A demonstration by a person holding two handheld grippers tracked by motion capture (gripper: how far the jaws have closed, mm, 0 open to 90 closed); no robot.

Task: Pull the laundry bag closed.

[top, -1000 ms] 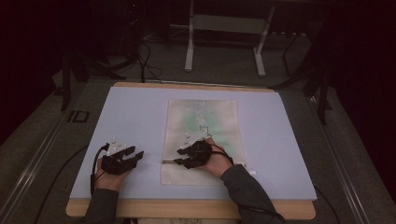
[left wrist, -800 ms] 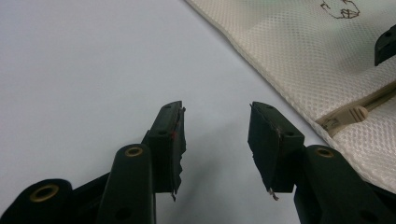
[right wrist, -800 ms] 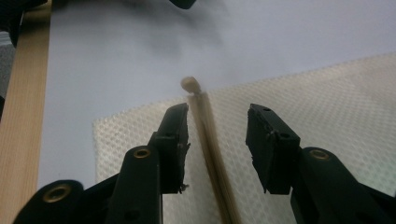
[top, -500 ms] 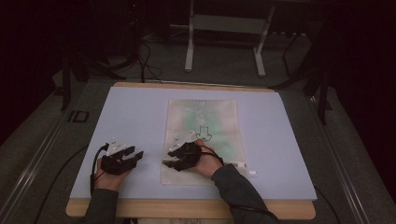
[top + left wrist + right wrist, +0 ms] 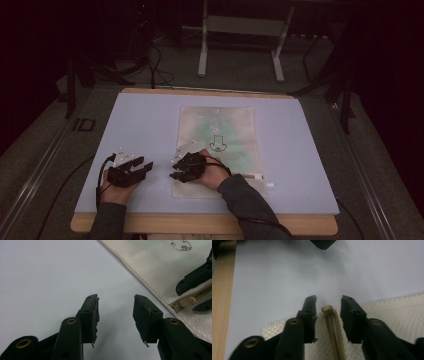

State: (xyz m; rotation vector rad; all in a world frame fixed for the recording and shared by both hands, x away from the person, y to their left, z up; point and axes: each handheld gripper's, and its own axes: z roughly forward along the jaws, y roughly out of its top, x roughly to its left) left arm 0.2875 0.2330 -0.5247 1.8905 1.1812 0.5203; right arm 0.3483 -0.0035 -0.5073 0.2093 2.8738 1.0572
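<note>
At the near-left corner of a cream mesh bag (image 5: pixel 216 150) on the table (image 5: pixel 310 150), the right gripper (image 5: pixel 328 305), jaws just narrowing but not yet clamped, should centre squarely on the beige zipper pull (image 5: pixel 327 309); left gripper (image 5: pixel 115 312) open, idle

Cream mesh bag (image 5: pixel 216 145), tan zipper (image 5: pixel 333 332)
</note>
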